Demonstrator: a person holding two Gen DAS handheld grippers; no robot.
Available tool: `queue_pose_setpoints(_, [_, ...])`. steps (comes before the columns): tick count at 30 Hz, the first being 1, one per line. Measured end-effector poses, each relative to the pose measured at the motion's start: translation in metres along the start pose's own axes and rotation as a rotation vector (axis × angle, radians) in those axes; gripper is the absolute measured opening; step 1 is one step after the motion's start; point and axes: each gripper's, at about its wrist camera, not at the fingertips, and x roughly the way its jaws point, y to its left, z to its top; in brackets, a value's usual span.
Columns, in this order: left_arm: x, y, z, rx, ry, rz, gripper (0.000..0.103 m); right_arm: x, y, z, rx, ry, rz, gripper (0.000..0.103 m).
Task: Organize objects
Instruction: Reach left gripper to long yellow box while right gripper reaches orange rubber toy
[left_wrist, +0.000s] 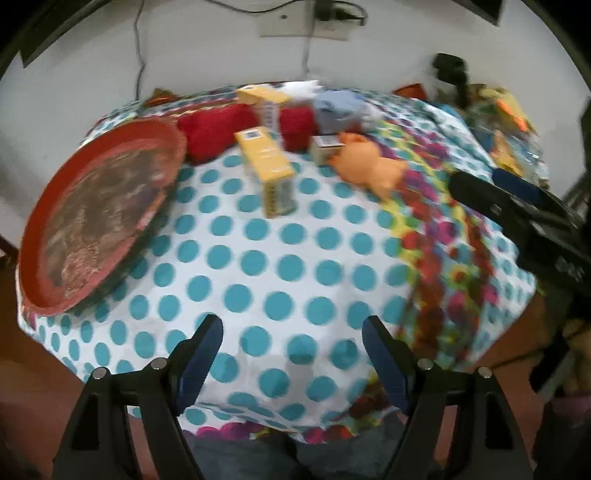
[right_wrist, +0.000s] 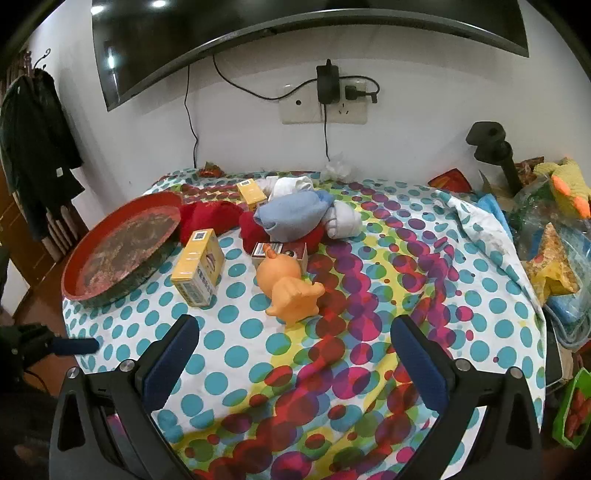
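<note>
Right gripper: my nearest item in the right wrist view; jaws spread wide, nothing between them, poised above the spotted tablecloth.
Left gripper: also spread wide and empty, above the near edge of the cloth; this view is motion-blurred. Its blue pad also shows at the left margin of the right view.
Orange toy: soft rubbery animal lying on its side, closest loose object to my right gripper, roughly ahead of it. Touching or just beside the small brown box behind it; I cannot tell which.
Yellow box, near: lying flat on the cloth, just beside the tray rim but apart from it.
Red tray: round, at the left of the table, one side propped up so it sits tilted. Worn patterned floor, nothing loose inside that I can see.
Red cloth: bunched behind the tray and near box.
Blue and white bundle: rolled fabric resting partly on the red cloth.
Yellow box, far: behind the bundle, partly hidden.
Right-side clutter: bags and a plush toy, well apart from the central group.
Progress, my judgement: early. No object is in the tray, everything is scattered, neither tool holds anything.
Remaining, my judgement: all of the sorting; toy looks the easiest first pick.
</note>
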Motion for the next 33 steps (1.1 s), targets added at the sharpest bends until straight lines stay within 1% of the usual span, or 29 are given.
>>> queue_pose_setpoints(1, [0.003, 0.003, 0.003, -0.005, 0.011, 0.008, 0.08, 0.003, 0.001, 0.001, -0.017, 0.009, 0.002, 0.103])
queue_pose_setpoints(5, [0.006, 0.011, 0.017, -0.029, 0.005, 0.039, 0.08, 0.015, 0.004, 0.003, -0.096, 0.028, 0.018, 0.103])
queue_pose_setpoints(9, [0.01, 0.017, 0.032, -0.056, -0.007, 0.064, 0.08, 0.031, 0.003, 0.008, -0.133, 0.059, 0.032, 0.102])
queue_pose_setpoints(16, [0.023, 0.011, 0.052, -0.036, 0.009, 0.102, 0.08, 0.053, 0.009, 0.012, -0.206, 0.102, 0.01, 0.102])
queue_pose_setpoints(21, [0.033, 0.005, 0.061, -0.042, 0.023, 0.098, 0.08, 0.057, 0.01, 0.012, -0.224, 0.106, 0.016, 0.102])
queue_pose_setpoints(27, [0.041, -0.001, 0.071, -0.019, 0.014, 0.134, 0.08, 0.063, 0.008, 0.016, -0.237, 0.108, 0.005, 0.101])
queue_pose_setpoints(33, [0.052, 0.003, 0.078, -0.025, 0.016, 0.144, 0.08, 0.07, 0.01, 0.019, -0.246, 0.112, 0.011, 0.1])
